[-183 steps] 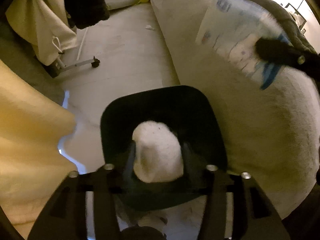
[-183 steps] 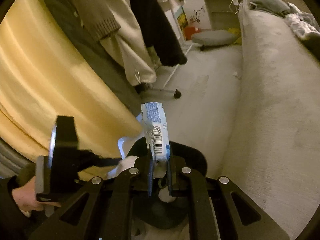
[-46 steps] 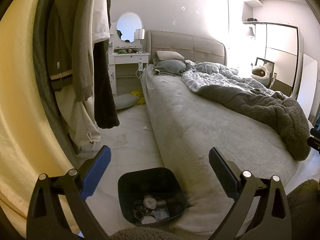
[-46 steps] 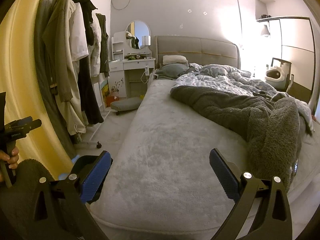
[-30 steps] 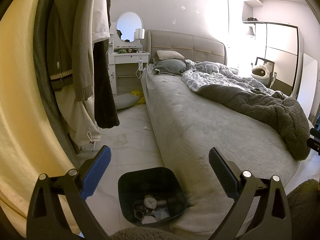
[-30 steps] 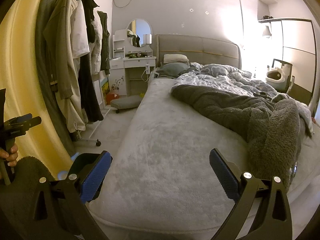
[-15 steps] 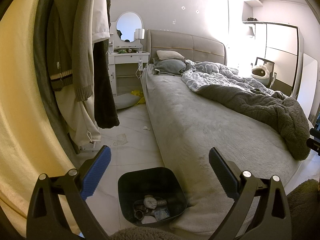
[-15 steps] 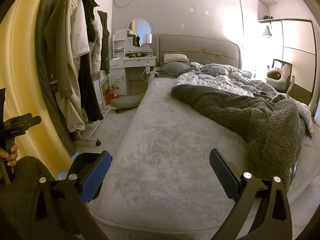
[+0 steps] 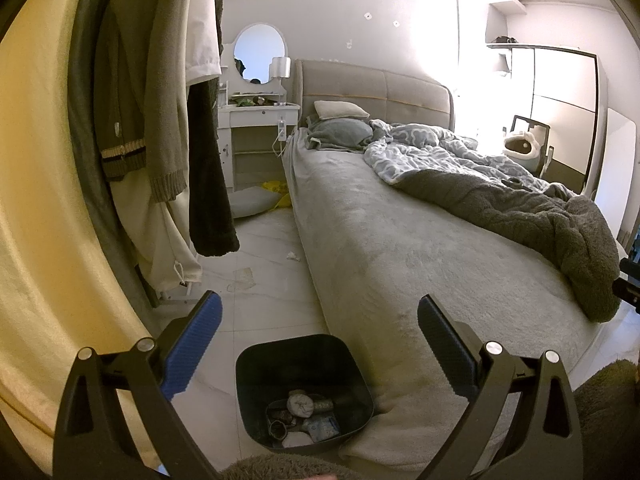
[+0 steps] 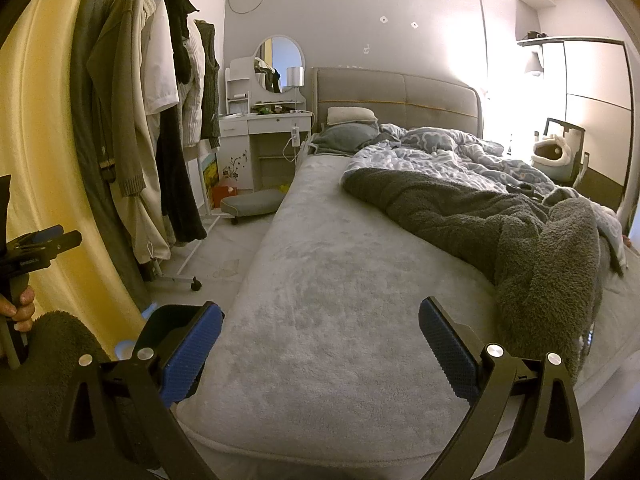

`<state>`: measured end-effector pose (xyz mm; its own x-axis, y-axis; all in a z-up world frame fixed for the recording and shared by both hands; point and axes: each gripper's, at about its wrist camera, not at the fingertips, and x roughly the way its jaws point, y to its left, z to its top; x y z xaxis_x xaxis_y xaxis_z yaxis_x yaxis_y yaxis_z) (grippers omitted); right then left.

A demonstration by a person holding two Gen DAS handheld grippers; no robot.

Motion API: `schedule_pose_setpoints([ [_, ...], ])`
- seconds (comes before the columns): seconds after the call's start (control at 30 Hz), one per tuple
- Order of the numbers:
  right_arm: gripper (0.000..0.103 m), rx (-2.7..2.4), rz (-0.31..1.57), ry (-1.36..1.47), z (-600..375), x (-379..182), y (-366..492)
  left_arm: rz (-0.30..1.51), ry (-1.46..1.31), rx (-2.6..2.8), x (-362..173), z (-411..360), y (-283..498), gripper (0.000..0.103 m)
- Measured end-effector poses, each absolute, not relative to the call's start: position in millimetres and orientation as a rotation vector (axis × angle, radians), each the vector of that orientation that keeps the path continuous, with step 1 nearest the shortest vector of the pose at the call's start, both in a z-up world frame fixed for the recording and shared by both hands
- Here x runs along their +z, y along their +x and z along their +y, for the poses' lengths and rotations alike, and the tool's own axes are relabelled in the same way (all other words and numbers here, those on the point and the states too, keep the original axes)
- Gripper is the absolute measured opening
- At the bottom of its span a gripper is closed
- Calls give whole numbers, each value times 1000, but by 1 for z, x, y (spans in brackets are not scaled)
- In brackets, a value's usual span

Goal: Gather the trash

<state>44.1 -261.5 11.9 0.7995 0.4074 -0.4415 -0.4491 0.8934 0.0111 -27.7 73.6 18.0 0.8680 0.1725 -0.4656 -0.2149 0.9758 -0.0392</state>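
A black trash bin (image 9: 256,368) stands on the floor against the bed's near corner. It holds several pieces of trash (image 9: 301,420), among them a crumpled ball and a blue-white wrapper. My left gripper (image 9: 318,346) is wide open and empty, held above the bin. My right gripper (image 10: 320,346) is wide open and empty, held over the bed's near end. The bin's rim (image 10: 168,314) shows behind its left finger. A small white scrap (image 9: 293,256) lies on the floor beside the bed. A flat clear wrapper (image 9: 245,276) lies on the tiles near the clothes rack.
A large grey bed (image 9: 400,248) fills the right, with a dark blanket (image 10: 500,224) bunched on it. A clothes rack (image 9: 160,120) with hanging coats stands left by a yellow curtain (image 9: 40,200). A white dresser (image 10: 264,132) and a floor cushion (image 10: 252,202) are at the back.
Six seconds ago both grippers were down over the bin, the left with a white wad, the right with a blue-white wrapper. Both are now raised, open and empty. Nothing moved in the last second.
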Motion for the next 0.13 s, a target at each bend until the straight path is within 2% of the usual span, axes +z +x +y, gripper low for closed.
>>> schedule_pose_setpoints([
  [0.13,100,460,452,-96,-261,12,44,480,-89,205,17,73,-28,100],
])
